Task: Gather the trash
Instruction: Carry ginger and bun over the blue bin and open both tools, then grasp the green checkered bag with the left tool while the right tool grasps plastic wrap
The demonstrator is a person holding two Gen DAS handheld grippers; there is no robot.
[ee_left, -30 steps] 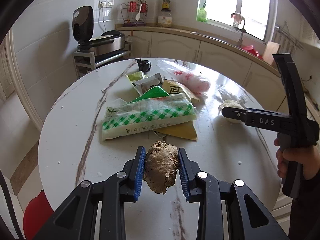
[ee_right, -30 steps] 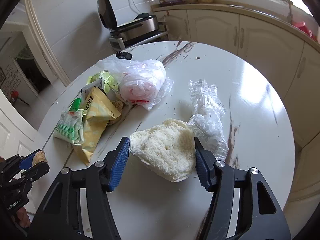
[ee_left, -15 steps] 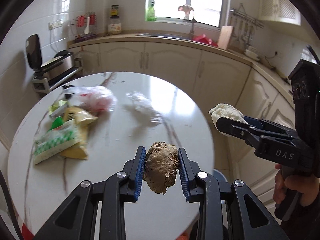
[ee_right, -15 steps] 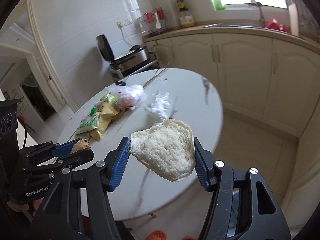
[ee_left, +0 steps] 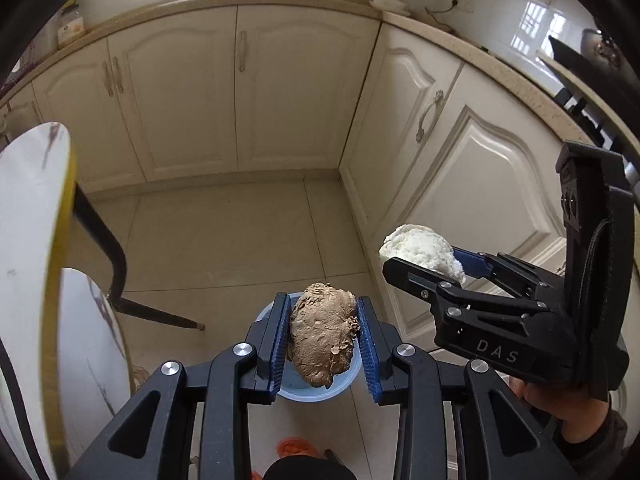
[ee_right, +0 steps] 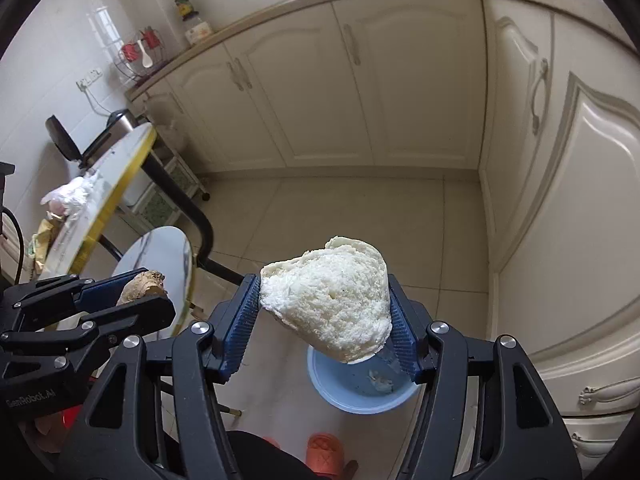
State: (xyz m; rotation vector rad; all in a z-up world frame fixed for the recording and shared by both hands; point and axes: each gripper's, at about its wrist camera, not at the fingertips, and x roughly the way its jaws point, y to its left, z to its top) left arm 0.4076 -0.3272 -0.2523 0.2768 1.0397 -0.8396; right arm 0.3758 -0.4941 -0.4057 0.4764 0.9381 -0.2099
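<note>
My left gripper [ee_left: 322, 308] is shut on a brown, rough lump of food [ee_left: 322, 340], held in the air right above a light blue bin [ee_left: 308, 394] on the tiled floor. My right gripper [ee_right: 322, 284] is shut on a torn piece of white steamed bun [ee_right: 332, 300], which hangs over the far rim of the same blue bin [ee_right: 360, 394]. The bin holds a few pale scraps. In the left wrist view the right gripper [ee_left: 404, 258] with the white bun [ee_left: 420, 250] is at the right. In the right wrist view the left gripper [ee_right: 148, 288] with the brown lump [ee_right: 140, 284] is at the left.
The white marble table [ee_right: 108, 188] with a yellow edge stands at the left, with a plastic bag [ee_right: 72, 196] and snack wrappers [ee_right: 42, 240] on it. A low round stool [ee_right: 160, 256] stands under it. Cream cabinets [ee_left: 288, 92] line the back and right. An orange slipper [ee_right: 324, 454] lies near the bin.
Both grippers swung off the table top to the right and tipped downward, now over the floor and the blue bin. Each keeps its hold on its piece of food.
</note>
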